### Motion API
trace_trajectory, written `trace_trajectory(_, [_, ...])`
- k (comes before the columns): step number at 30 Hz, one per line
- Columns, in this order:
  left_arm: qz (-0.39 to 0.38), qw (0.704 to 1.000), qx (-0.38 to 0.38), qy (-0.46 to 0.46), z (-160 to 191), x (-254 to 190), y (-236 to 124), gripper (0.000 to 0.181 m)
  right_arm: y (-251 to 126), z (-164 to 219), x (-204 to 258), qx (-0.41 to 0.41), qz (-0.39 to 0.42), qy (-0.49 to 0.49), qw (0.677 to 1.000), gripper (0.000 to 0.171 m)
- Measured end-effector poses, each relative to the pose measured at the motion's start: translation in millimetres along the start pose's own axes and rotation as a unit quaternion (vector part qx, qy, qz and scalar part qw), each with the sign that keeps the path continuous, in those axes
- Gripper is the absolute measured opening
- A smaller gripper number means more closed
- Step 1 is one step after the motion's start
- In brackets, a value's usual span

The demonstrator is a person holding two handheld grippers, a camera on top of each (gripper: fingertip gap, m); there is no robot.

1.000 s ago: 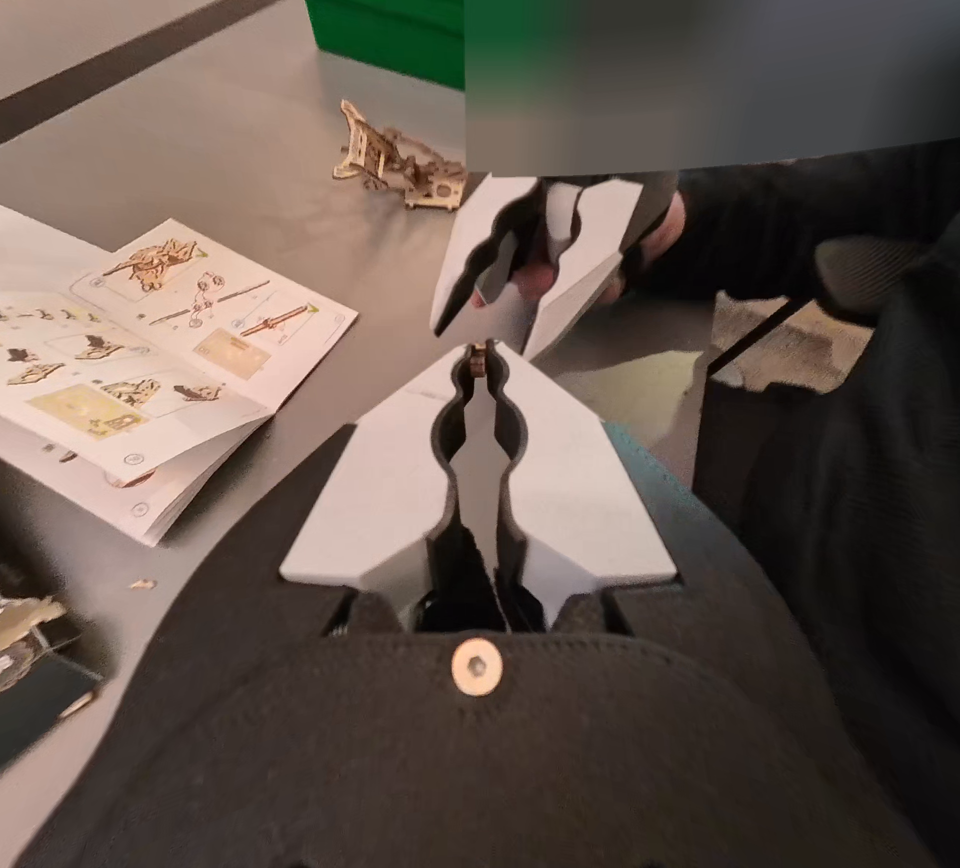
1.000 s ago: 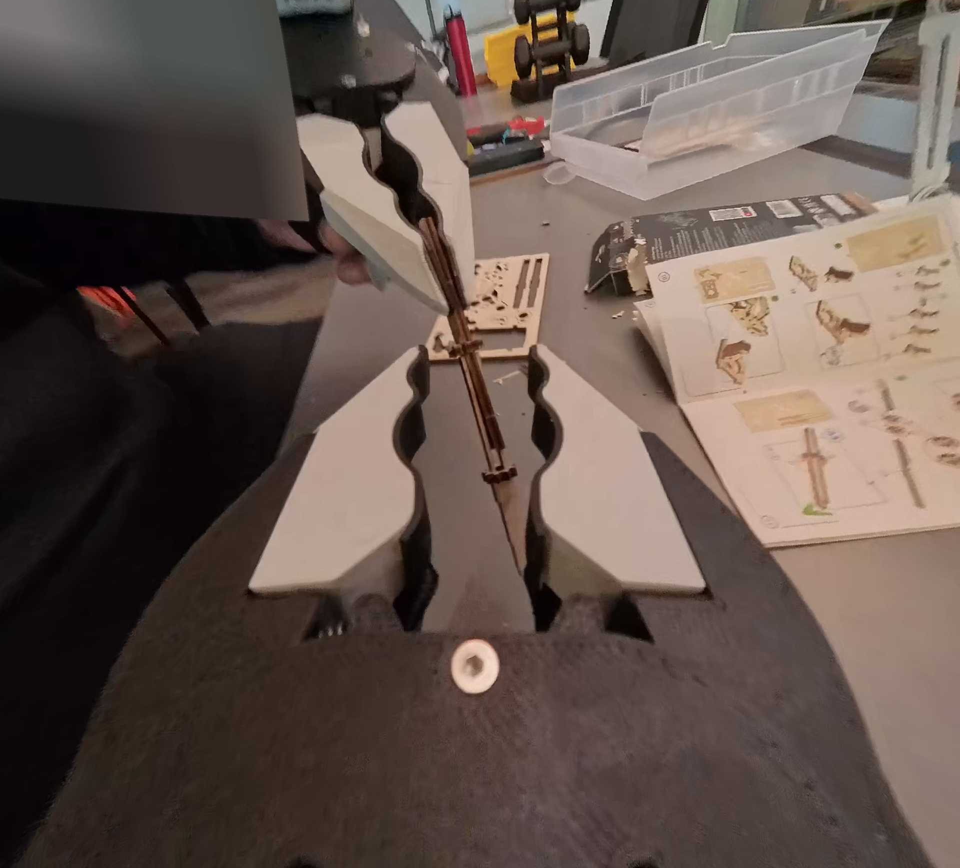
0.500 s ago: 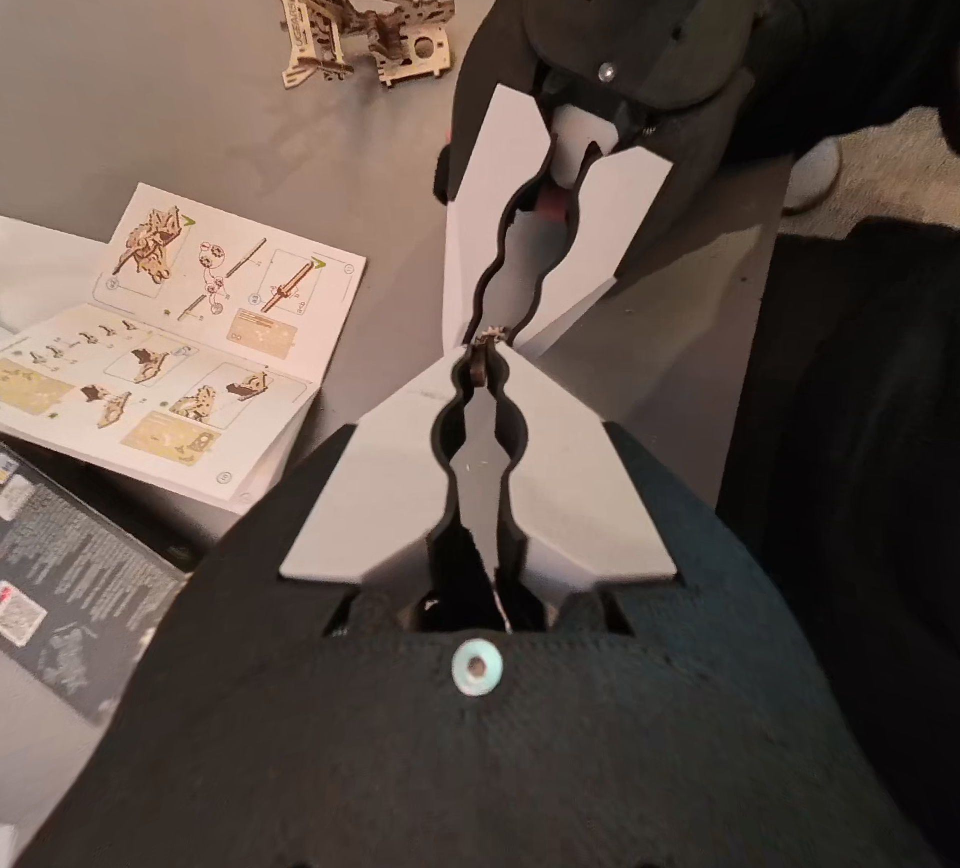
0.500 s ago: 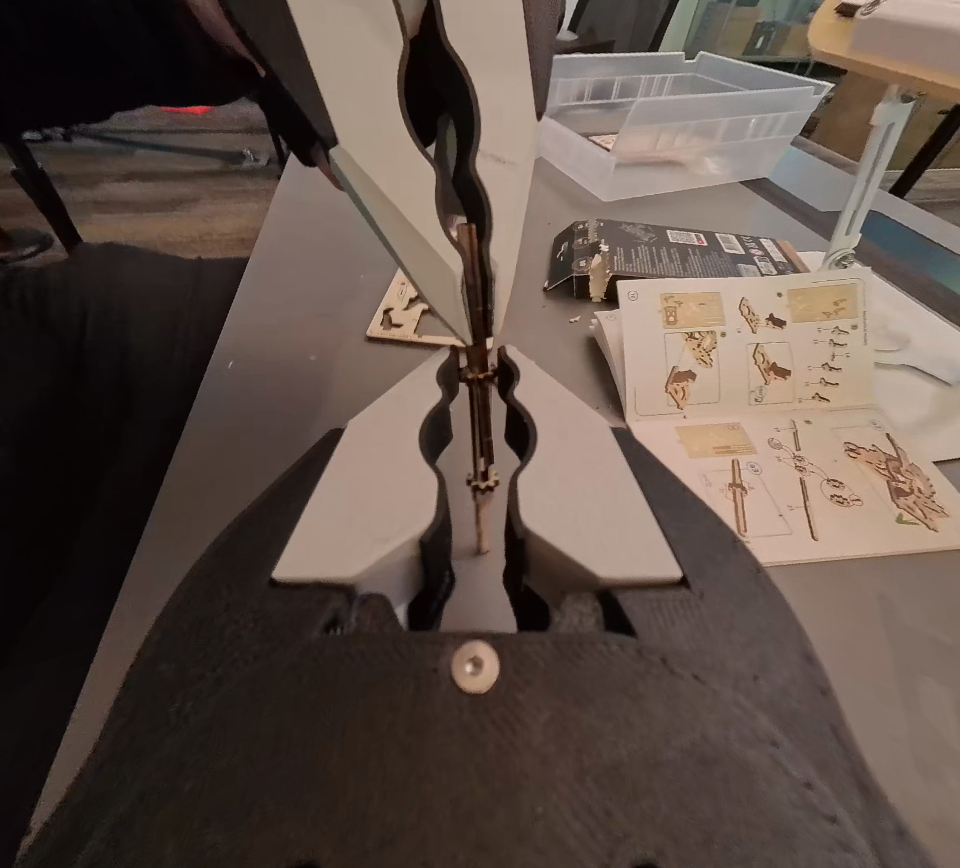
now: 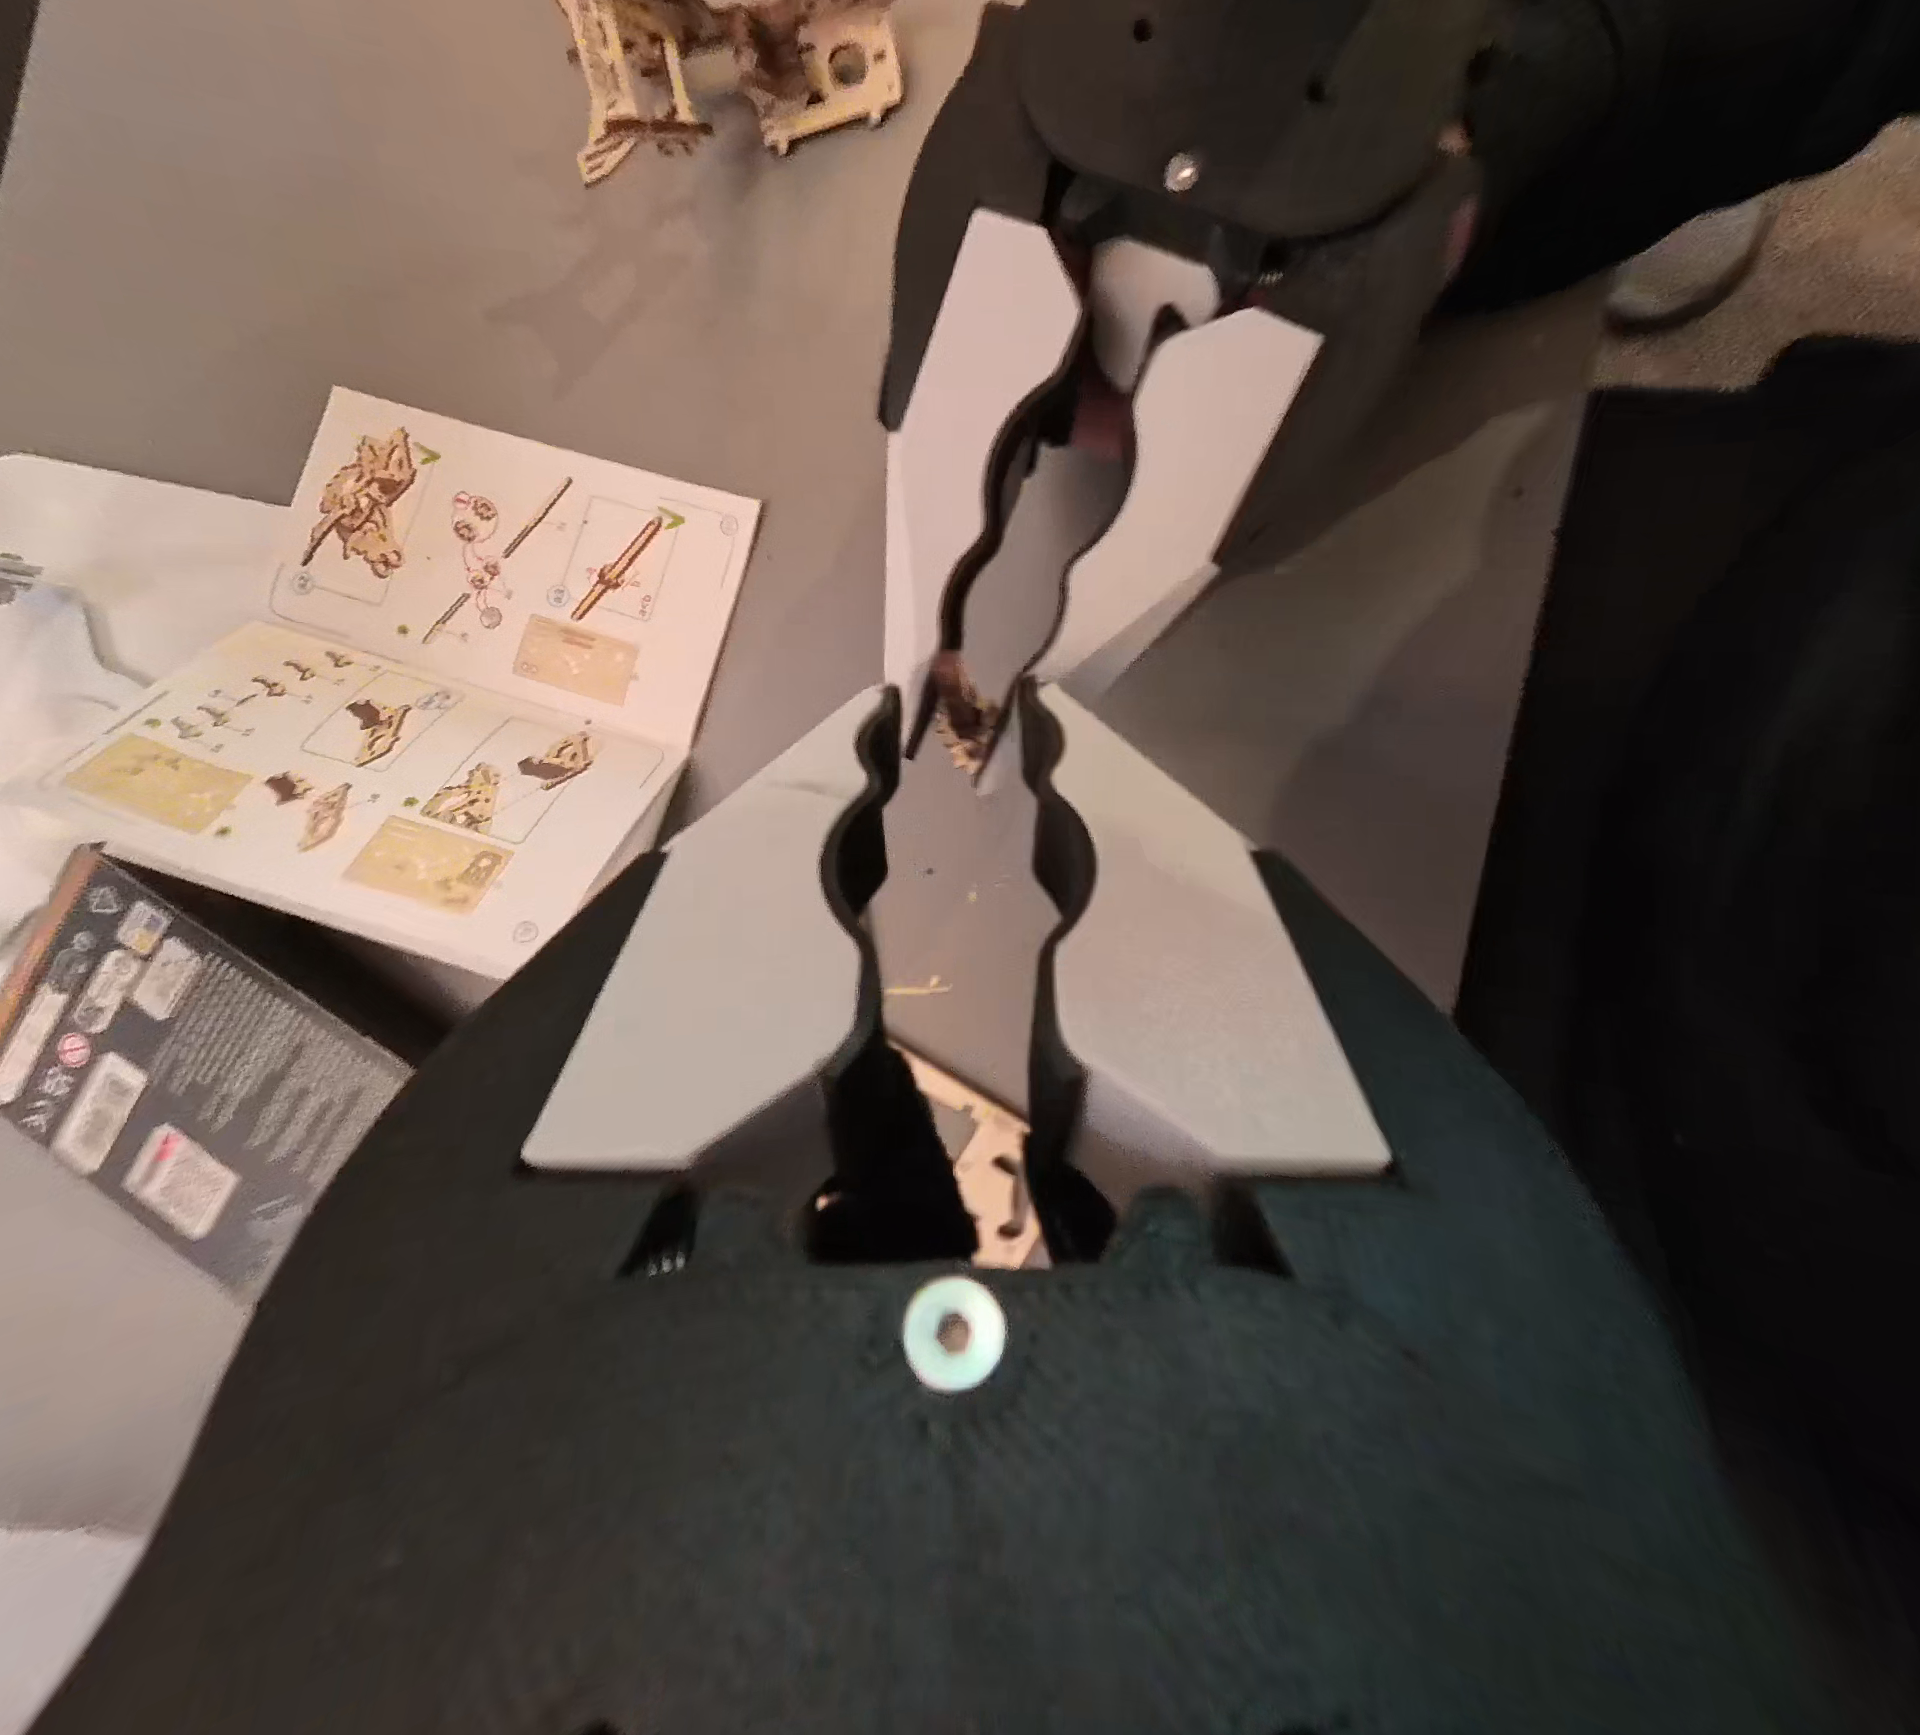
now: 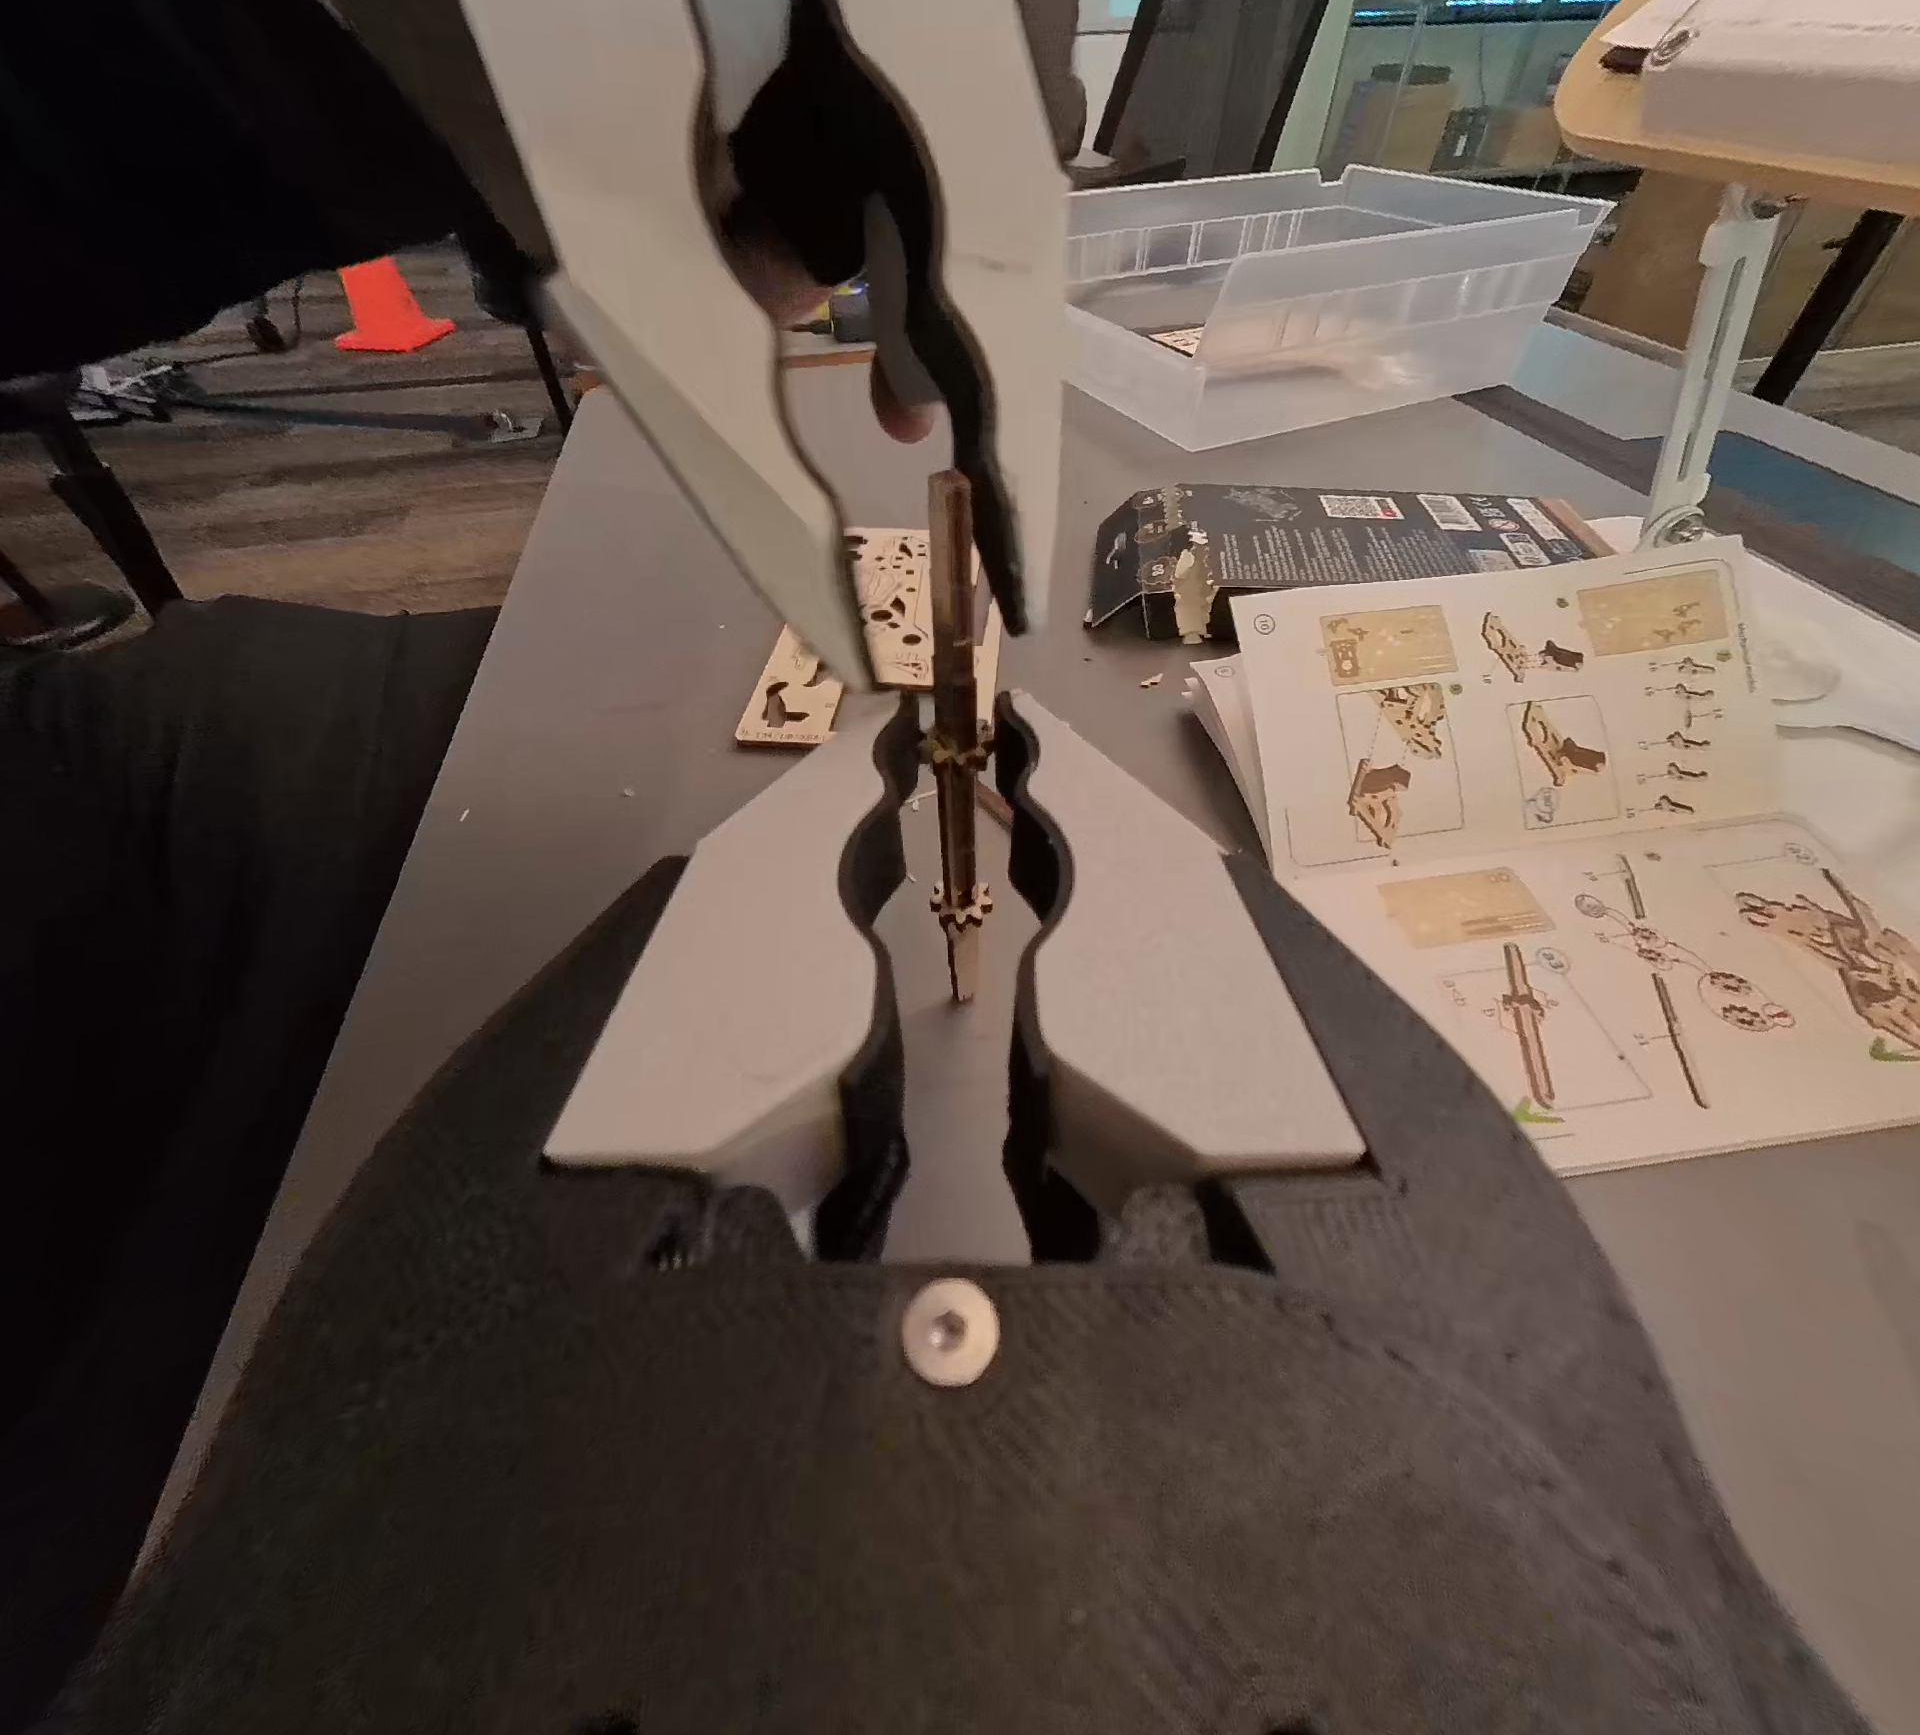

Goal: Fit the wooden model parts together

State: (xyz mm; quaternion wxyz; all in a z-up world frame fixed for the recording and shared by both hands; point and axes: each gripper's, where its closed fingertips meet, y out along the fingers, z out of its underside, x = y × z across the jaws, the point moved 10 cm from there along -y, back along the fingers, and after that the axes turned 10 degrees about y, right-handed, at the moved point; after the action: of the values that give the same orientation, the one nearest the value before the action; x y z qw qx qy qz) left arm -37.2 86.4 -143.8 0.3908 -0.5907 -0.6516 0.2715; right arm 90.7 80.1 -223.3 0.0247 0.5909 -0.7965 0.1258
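**Left grip released, rod now with the right alone**

Since half a second ago, my left gripper (image 5: pixel 954 709) has opened. Its fingers were pinched on the end of the wooden rod (image 6: pixel 954 812) and now stand clearly apart, with bare table (image 5: pixel 312 231) showing between them. They reach past the rod's upper end on either side without gripping it.

My right gripper (image 6: pixel 953 735) is clamped on the rod at its fingertips, right where the upper of two small toothed wheels sits. The rod runs lengthwise between the fingers. Its pale pointed end and second toothed wheel lie back toward the gripper body, and its dark end pokes out beyond the tips into the left gripper's gap. The two tools meet nearly tip to tip.

Seen from the left tool:
- half-built wooden model (image 5: pixel 717 49) on the table, well ahead and to the left of the fingers
- open instruction booklet (image 5: pixel 416 698), just left of the left finger
- dark box (image 5: pixel 156 1041), nearer me and beside the booklet

Seen from the right tool:
- punched-out wooden parts sheet (image 6: pixel 883 646), flat on the table just beyond the fingertips and partly hidden by the left tool
- clear plastic bin (image 6: pixel 1299 303), farther ahead and to the right
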Motion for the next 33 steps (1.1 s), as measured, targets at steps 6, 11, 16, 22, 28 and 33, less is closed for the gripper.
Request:
trace_trajectory(6, [-0.011,0.986,-0.102,-0.131,46.2,-20.1,19.8,0.036,-3.8,-1.3,-4.3,-0.011,-0.006,0.016,1.0,0.011])
trace_trajectory(11, [-0.104,0.98,-0.133,-0.109,50.1,-30.7,52.2,0.03,-4.2,-1.2,-3.0,-0.011,-0.011,0.015,1.0,0.011])
trace_trajectory(16, [-0.144,0.962,-0.202,-0.113,52.8,-35.3,54.5,0.008,-5.5,-1.3,-4.5,-0.011,-0.014,0.016,1.0,0.011])
trace_trajectory(22, [-0.157,0.952,-0.234,-0.117,55.2,-38.2,60.3,0.006,-5.2,-0.7,-3.9,-0.007,-0.018,0.013,1.0,0.011])
trace_trajectory(28, [-0.149,0.946,-0.258,-0.123,56.2,-37.7,66.9,0.024,-4.9,0.5,-3.0,-0.009,-0.022,0.015,1.0,0.011])
trace_trajectory(33, [-0.161,0.943,-0.27,-0.111,57.0,-37.2,65.4,0.005,-5.5,0.4,-3.4,-0.012,-0.025,0.014,1.0,0.011])
